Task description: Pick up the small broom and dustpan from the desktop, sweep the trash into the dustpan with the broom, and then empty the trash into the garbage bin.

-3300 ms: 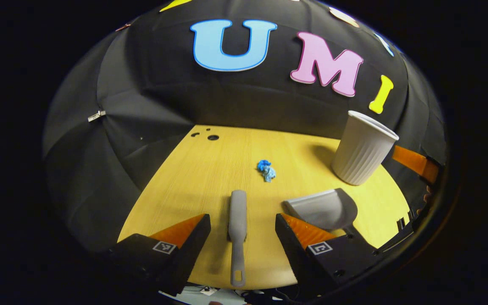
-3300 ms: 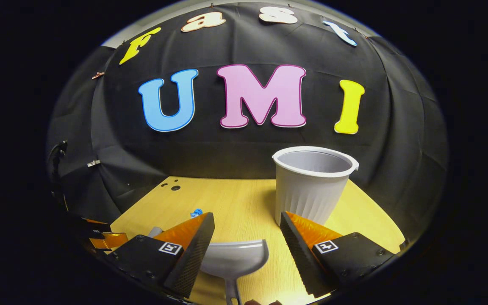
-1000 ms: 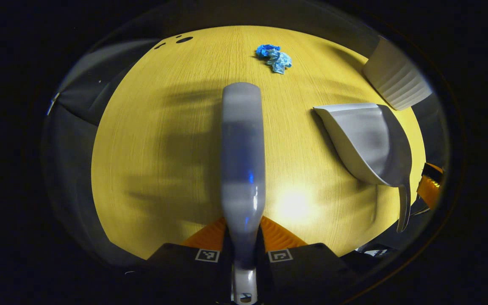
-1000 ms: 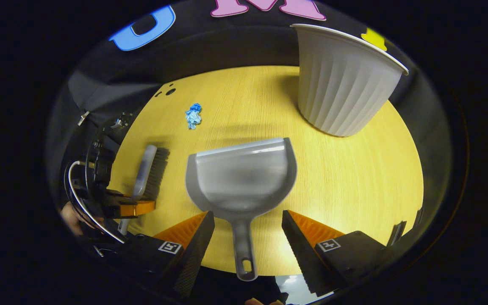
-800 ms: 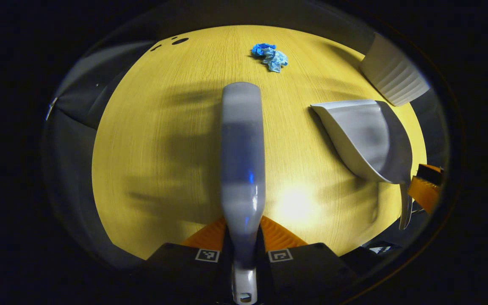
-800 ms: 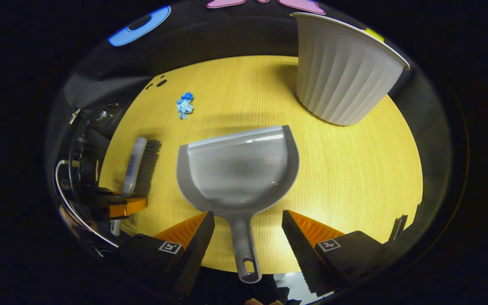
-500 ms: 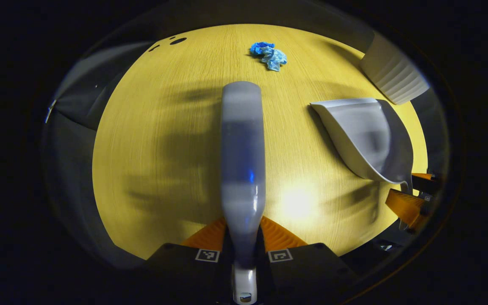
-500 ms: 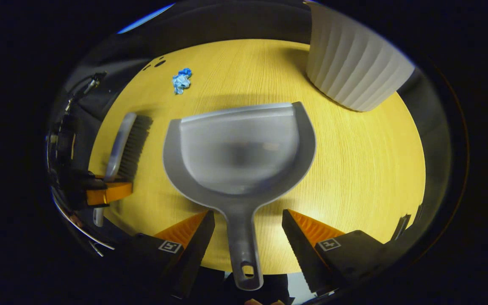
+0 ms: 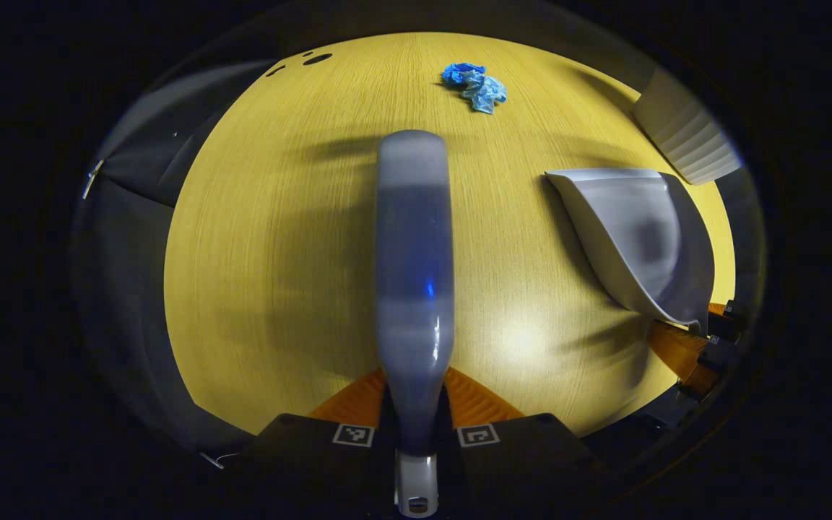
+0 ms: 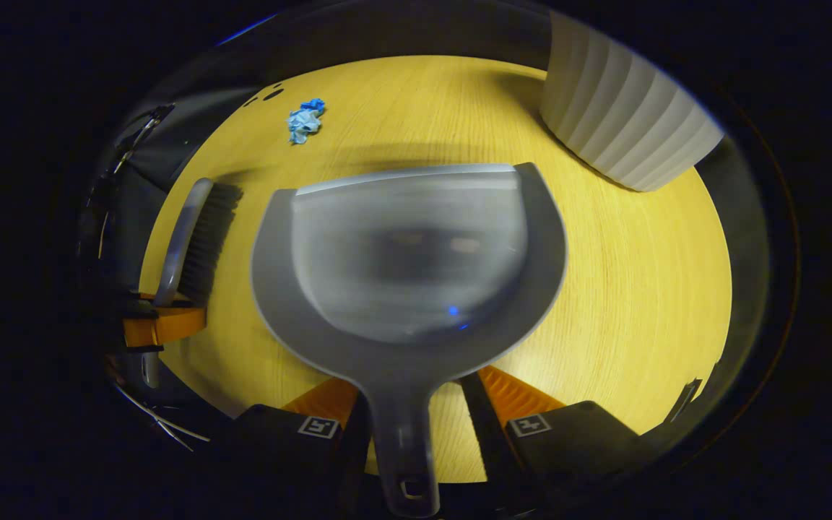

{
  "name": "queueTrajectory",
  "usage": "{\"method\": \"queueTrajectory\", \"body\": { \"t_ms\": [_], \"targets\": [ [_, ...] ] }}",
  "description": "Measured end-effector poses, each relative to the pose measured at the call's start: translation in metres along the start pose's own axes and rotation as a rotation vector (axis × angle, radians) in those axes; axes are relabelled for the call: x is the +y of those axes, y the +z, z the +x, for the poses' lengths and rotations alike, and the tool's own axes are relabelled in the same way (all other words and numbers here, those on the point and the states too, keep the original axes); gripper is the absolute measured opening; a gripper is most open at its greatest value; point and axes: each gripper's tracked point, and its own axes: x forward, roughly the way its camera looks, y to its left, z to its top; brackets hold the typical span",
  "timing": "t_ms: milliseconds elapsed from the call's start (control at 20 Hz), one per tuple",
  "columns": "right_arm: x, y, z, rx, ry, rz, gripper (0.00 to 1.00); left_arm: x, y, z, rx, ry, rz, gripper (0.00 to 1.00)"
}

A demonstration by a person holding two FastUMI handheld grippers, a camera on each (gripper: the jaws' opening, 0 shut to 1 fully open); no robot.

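Observation:
My left gripper [image 9: 416, 379] is shut on the handle of the grey broom [image 9: 414, 238], which points straight away from me over the yellow desktop [image 9: 279, 238]. The broom [image 10: 196, 231] also lies at the left of the right gripper view, bristles to the right. The grey dustpan [image 10: 409, 245] rests on the desk with its handle between the fingers of my right gripper [image 10: 410, 386]. That gripper is open, its jaws narrowed, with a strip of table showing beside the handle. A crumpled blue scrap of trash [image 9: 475, 81] lies at the far side.
The white ribbed garbage bin [image 10: 625, 123] stands at the back right, just beyond the dustpan [image 9: 640, 238]. Small dark holes [image 9: 315, 58] mark the far left of the desktop. The black cloth wall closes the left and back.
My right gripper has come forward along the dustpan handle and its fingers have drawn in around it. The left gripper stays shut on the broom, shifted slightly.

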Motion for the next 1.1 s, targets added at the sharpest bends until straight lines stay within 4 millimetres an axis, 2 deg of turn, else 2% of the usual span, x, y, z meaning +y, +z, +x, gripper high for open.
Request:
{"method": "queueTrajectory", "body": {
  "t_ms": [50,100,200,300,350,600,800,1100],
  "targets": [
    [-0.004,0.001,0.002,0.008,-0.015,0.009,0.53,0.005,0.005,0.000,-0.007,0.019,0.011,0.27],
    [-0.004,0.002,0.001,0.017,-0.012,0.021,0.58,0.009,0.010,0.003,-0.018,0.036,0.022,0.28],
    [-0.005,0.000,0.002,0.039,-0.010,0.024,0.49,0.017,0.019,0.002,-0.033,0.051,0.043,0.27],
    [-0.004,0.000,0.002,0.055,-0.003,0.022,0.35,0.023,0.032,0.003,-0.058,0.054,0.064,0.28],
    [-0.003,-0.001,0.001,0.064,0.006,0.020,0.42,0.026,0.041,0.003,-0.074,0.057,0.069,0.27],
    [-0.005,-0.004,0.001,0.103,0.032,0.029,0.35,0.035,0.074,0.003,-0.111,0.007,0.030,0.27],
    [-0.013,-0.010,-0.006,0.116,0.029,0.016,0.35,0.058,0.117,0.007,-0.149,0.037,0.088,0.28],
    [-0.021,-0.008,-0.021,0.081,0.017,-0.061,0.35,0.079,0.181,0.019,-0.164,0.095,0.235,0.27]
  ]
}}
